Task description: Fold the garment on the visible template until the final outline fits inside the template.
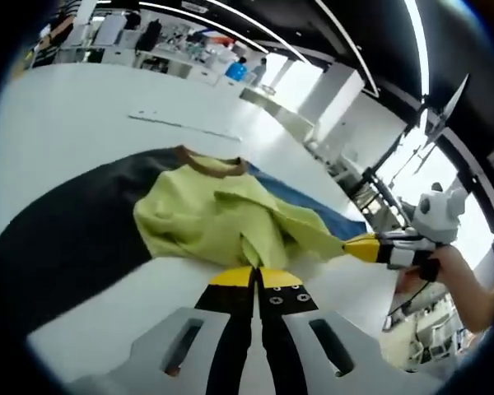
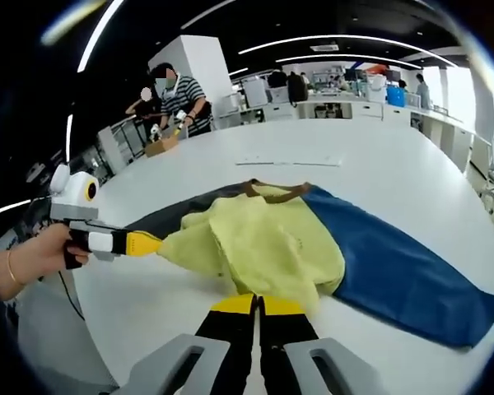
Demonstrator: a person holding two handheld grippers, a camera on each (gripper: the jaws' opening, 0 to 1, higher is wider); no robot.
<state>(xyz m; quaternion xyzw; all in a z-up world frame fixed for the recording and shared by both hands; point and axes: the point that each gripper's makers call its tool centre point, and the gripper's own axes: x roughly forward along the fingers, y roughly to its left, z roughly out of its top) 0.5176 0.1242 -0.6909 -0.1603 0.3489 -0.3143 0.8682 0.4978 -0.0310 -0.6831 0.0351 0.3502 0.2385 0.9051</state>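
Note:
A yellow-green garment (image 1: 214, 218) with a brown collar (image 1: 216, 167) lies bunched on a template mat, black (image 1: 66, 239) on one half and blue (image 1: 317, 207) on the other. My left gripper (image 1: 255, 277) is shut on the garment's near edge. In from the right comes my right gripper (image 1: 361, 247), pinching a stretched-out corner. In the right gripper view the garment (image 2: 263, 243) lies over the blue half (image 2: 395, 276) and black half (image 2: 173, 216). My right gripper (image 2: 259, 305) is shut on its near edge, and the left gripper (image 2: 146, 243) holds the left corner.
The mat lies on a large white table (image 2: 379, 164) bearing a thin marked strip (image 2: 288, 162). A hand (image 2: 20, 263) holds the left gripper near the table's edge. A person in a striped shirt (image 2: 181, 95) stands at another table behind.

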